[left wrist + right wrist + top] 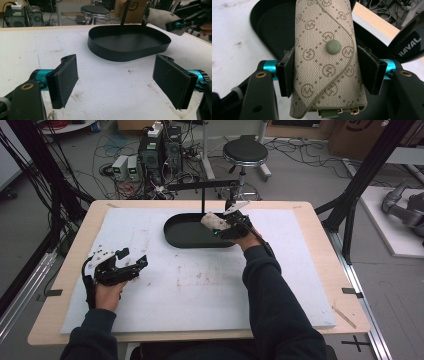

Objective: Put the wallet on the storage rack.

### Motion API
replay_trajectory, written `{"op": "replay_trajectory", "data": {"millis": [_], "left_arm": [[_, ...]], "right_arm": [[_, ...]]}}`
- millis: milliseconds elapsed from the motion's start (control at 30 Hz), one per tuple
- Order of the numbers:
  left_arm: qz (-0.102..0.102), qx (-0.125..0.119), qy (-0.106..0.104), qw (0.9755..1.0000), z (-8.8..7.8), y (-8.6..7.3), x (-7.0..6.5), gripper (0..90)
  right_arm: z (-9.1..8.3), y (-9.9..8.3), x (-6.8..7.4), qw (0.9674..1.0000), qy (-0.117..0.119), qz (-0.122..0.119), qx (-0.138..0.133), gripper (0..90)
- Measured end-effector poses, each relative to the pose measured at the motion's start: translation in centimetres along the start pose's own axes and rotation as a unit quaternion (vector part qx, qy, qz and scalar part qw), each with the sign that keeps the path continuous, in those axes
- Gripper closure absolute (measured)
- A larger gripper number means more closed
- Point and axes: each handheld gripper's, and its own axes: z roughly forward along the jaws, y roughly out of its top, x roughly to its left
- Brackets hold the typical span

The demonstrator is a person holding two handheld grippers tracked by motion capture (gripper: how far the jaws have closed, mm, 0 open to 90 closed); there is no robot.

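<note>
Beige monogram key pouch [325,60] with a grey-green snap button [333,47], pinched across its width by the right gripper [329,68], pads pressing both sides. It hangs above the black oval tray [175,236], over the tray's right half (not touching the floor, as far as I can tell). Step looks like carry-and-place into the tray. Next move probably calls for lowering until the pouch lies flat inside the rim, then spreading the jaws. Left gripper [116,80] idle near the left side of the white mat [200,290], jaws spread wide, nothing between them. Stool [245,152] behind the table.
</note>
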Motion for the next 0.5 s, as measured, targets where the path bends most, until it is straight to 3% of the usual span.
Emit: {"op": "replay_trajectory", "data": {"millis": [167,267,500], "left_arm": [[-0.001,-0.001,0.003,1.0000,-0.2,-0.1,0.2,20.1],[-0.003,-0.002,0.003,1.0000,-0.3,-0.1,0.2,20.1],[-0.003,-0.002,0.003,1.0000,-0.3,-0.1,0.3,20.1]], "right_arm": [[2.4,-0.1,0.1,0.9998,-0.016,0.008,0.009,37.8],[3.5,-0.5,-0.1,0.9994,-0.019,0.025,0.017,37.5],[4.7,-0.9,-0.1,0.9985,-0.025,0.042,0.024,32.6]]}}
